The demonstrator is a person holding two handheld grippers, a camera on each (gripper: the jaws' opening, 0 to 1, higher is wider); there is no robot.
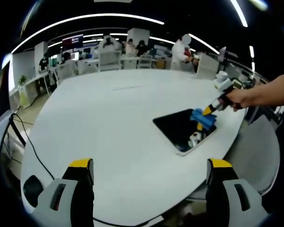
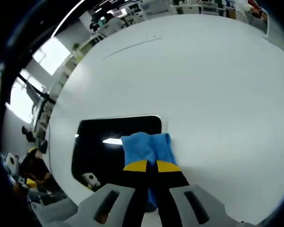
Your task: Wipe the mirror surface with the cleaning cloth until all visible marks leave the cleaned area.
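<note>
While the right claw (image 2: 147,166) clamps the blue cleaning cloth (image 2: 146,147), the cloth presses on the mirror (image 2: 109,151).
Dark and rectangular, the mirror lies flat near the edge of the white table (image 1: 109,123), the cloth at its corner. Seen from the left gripper view, a hand (image 1: 244,98) holds that claw over the mirror; the left claw (image 1: 149,170) hangs with its jaws wide apart, gripping nothing.

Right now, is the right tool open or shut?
Shut: the right tool has its yellow tips together, pinching the blue cleaning cloth on the mirror.
</note>
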